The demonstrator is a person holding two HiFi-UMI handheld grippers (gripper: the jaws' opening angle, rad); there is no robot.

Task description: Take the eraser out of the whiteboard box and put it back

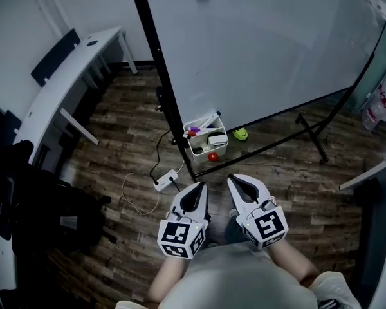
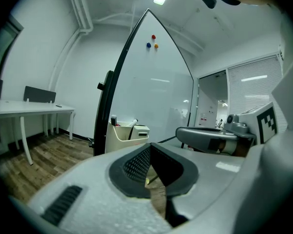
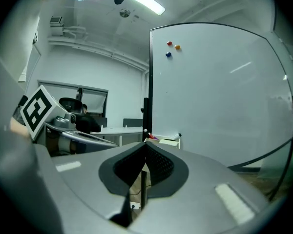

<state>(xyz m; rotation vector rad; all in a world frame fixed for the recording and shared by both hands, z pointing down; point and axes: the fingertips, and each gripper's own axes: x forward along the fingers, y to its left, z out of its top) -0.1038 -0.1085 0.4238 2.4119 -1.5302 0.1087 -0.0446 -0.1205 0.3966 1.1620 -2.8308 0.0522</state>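
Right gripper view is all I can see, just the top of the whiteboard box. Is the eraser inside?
Observer: Yes. In the head view a white eraser lies in the box beside the markers.
Operator: Anything on the floor?
Observer: A small green thing lies just right of the box.
Operator: Is my other gripper holding something?
Observer: No. The left gripper has its jaws together, nothing between them.

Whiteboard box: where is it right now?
Head view, centre: the whiteboard box sits at the lower left corner of the whiteboard; a green object lies on the floor just right of it.
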